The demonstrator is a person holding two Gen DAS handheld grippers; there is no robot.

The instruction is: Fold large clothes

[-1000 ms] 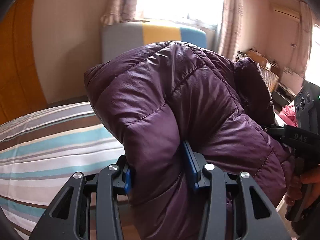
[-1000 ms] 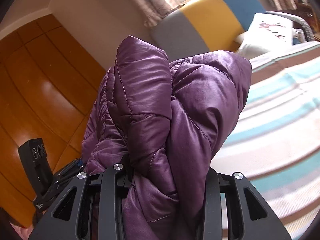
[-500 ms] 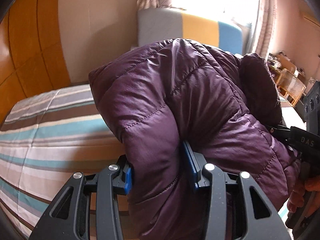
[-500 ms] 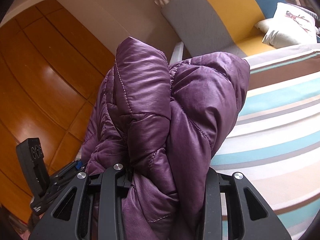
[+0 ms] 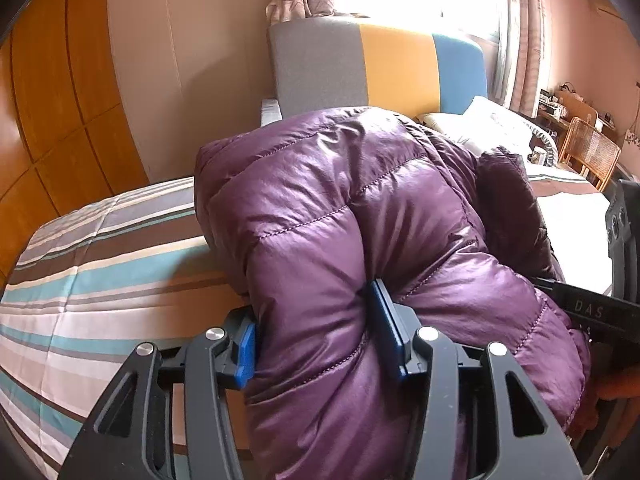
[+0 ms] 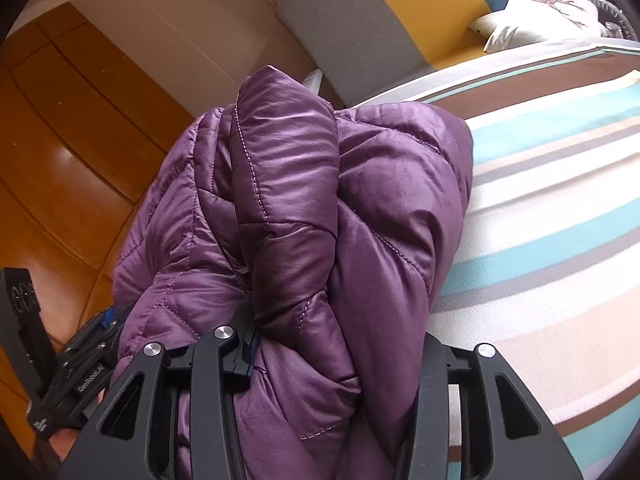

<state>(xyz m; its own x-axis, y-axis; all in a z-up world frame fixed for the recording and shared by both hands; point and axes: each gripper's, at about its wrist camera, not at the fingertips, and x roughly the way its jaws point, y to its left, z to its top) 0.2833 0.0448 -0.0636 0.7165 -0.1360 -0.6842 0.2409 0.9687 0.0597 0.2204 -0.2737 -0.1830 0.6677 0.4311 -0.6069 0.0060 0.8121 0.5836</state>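
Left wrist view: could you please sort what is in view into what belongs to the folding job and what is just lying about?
Job:
- purple jacket
- left gripper, jaws opening, jacket between them
- right gripper, jaws opening, jacket between them
- striped bed

Lying about:
- pillow
- headboard
- wicker chair

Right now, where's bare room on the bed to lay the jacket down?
The striped bedspread lies bare right of the jacket, up to the pillow. The left-wrist view shows more bare stripes left of it, toward the wardrobe. It is crowded at the headboard.
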